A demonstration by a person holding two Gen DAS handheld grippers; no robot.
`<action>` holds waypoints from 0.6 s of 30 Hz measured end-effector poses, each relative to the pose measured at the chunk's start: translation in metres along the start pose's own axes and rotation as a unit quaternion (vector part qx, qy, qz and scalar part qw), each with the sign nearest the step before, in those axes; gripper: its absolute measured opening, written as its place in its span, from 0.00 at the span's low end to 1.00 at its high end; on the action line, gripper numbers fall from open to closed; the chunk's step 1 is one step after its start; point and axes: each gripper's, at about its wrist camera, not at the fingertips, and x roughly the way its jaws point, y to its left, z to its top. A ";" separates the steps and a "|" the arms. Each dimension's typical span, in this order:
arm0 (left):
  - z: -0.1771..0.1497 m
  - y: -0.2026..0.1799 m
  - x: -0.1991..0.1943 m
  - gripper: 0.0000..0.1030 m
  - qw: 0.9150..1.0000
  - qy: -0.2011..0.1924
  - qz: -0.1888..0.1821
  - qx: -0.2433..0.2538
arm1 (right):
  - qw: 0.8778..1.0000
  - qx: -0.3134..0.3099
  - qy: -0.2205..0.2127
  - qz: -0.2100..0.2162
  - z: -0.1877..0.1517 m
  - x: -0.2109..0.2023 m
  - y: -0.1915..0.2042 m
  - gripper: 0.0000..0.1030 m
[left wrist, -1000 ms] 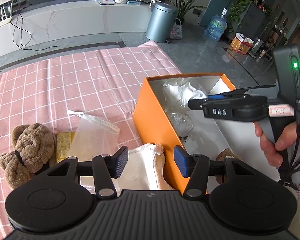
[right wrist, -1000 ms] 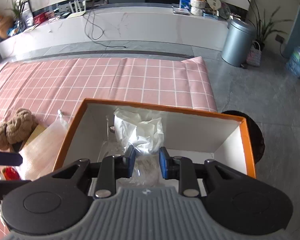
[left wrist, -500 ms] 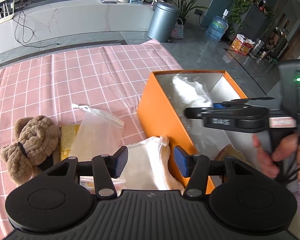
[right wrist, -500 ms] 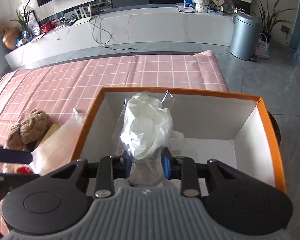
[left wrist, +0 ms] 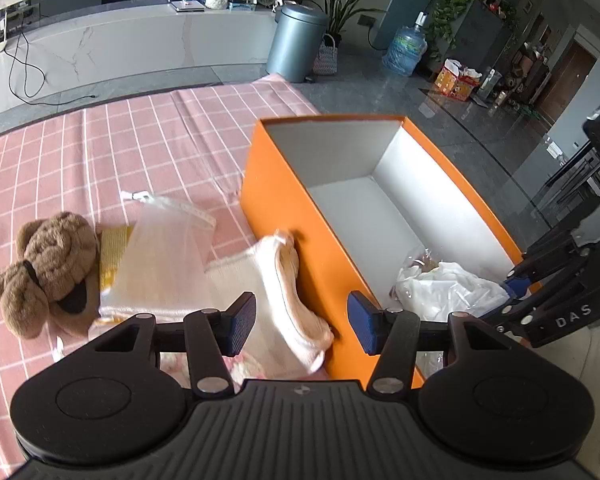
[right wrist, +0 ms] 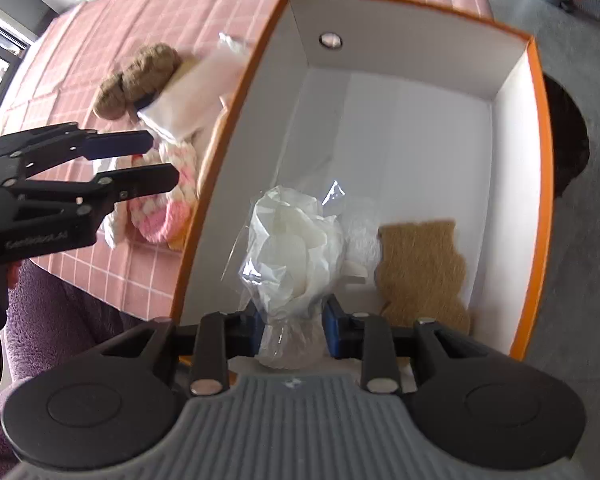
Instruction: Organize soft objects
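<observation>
An orange box [left wrist: 300, 216] with a white inside [right wrist: 380, 52] stands on the pink checked cloth. My right gripper [right wrist: 290, 328] points steeply down into it, shut on the neck of a clear plastic bag of white soft stuff [right wrist: 296, 248], which hangs over the box's near end [left wrist: 448, 288]. A flat tan bear-shaped piece [right wrist: 420, 264] lies on the box floor beside it. My left gripper [left wrist: 302, 322] is open and holds nothing. It hovers over a cream cloth [left wrist: 284, 280] lying against the box's outer wall. From the right wrist view, the left gripper [right wrist: 160, 160] hangs over pink-and-white knitted items [right wrist: 160, 220].
Left of the box lie a brown plush toy [left wrist: 48, 260], a clear mesh pouch [left wrist: 164, 248] and a yellow piece under it. A purple sleeve [right wrist: 60, 320] is at the table's near edge. Beyond the table stand a grey bin [left wrist: 296, 48] and a water bottle [left wrist: 404, 52].
My right gripper has tipped downward and carried the bag from the box's far part to its near end. The left gripper has shifted a little beside the box, still open.
</observation>
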 end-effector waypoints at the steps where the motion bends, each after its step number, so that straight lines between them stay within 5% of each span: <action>1: -0.003 -0.001 0.000 0.61 1.000 0.001 0.000 0.000 | 1.000 -0.002 0.000 -0.006 0.001 0.005 0.002 0.29; 11: -0.024 0.009 -0.003 0.61 0.999 0.009 0.005 -0.033 | 0.998 -0.010 -0.060 -0.035 0.014 0.031 0.015 0.31; 16: -0.030 0.011 -0.013 0.61 0.999 0.003 0.008 -0.037 | 0.997 -0.007 -0.065 -0.035 0.015 0.033 0.015 0.37; 18: -0.032 0.013 -0.017 0.61 0.999 0.000 0.011 -0.040 | 0.997 -0.006 -0.073 -0.034 0.012 0.028 0.018 0.48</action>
